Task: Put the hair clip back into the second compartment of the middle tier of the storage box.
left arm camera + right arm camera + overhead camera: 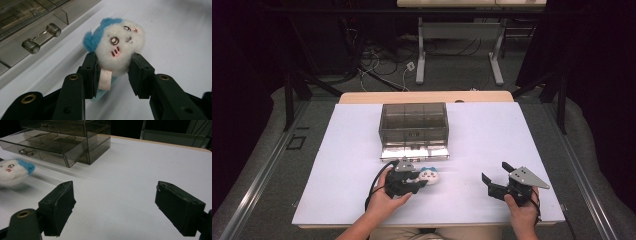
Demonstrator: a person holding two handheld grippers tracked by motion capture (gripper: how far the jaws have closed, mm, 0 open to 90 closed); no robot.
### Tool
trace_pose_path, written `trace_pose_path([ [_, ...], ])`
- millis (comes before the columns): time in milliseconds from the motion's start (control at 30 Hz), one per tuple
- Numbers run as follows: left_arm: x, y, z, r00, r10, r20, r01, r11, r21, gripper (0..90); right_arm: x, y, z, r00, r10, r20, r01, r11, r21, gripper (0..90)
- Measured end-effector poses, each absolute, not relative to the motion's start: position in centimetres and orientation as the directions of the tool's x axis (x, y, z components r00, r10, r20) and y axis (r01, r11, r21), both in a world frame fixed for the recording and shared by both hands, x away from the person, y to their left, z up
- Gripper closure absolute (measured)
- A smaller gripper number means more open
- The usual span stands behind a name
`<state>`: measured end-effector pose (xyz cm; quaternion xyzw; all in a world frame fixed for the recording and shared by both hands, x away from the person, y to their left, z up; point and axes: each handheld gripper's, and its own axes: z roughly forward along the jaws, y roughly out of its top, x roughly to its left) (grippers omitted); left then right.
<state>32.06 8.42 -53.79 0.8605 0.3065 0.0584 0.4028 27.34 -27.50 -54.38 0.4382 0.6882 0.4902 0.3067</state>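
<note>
Left gripper (113,75) pinches the plush toy (120,46) just before the drawer box (413,129); right gripper (115,210) rests spread near the surface's (492,135) near edge.

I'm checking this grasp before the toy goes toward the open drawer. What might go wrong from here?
1. The left tool pinches only the lower part of the plush toy; the soft, round body may squeeze out or twist when moved.
2. The open drawer of the smoky clear organizer sits close; its handle or front wall could catch the toy.
3. The right tool stands open, away from the organizer, so nothing steadies the box if it is bumped.
</note>
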Motion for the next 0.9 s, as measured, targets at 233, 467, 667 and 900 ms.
trace_pose_path([
  [233,32.14,8.61,-53.54,0.809,0.573,-0.133,0.465,-0.485,0.741,60.7,27.32,-27.57,-54.37,-0.428,0.904,0.009,0.300,0.133,0.945,15.3],
  [467,32.00,8.69,-53.33,0.806,0.576,-0.137,0.465,-0.472,0.749,60.7,27.29,-27.58,-54.37,-0.426,0.905,0.011,0.299,0.129,0.946,15.3],
  [667,31.98,8.97,-53.02,0.805,0.579,-0.133,0.456,-0.460,0.762,60.7,27.31,-27.58,-54.38,-0.427,0.904,0.012,0.298,0.128,0.946,15.3],
  [900,32.01,9.15,-52.76,0.803,0.581,-0.130,0.452,-0.454,0.768,60.7,27.29,-27.57,-54.37,-0.426,0.905,0.013,0.301,0.128,0.945,15.3],
])
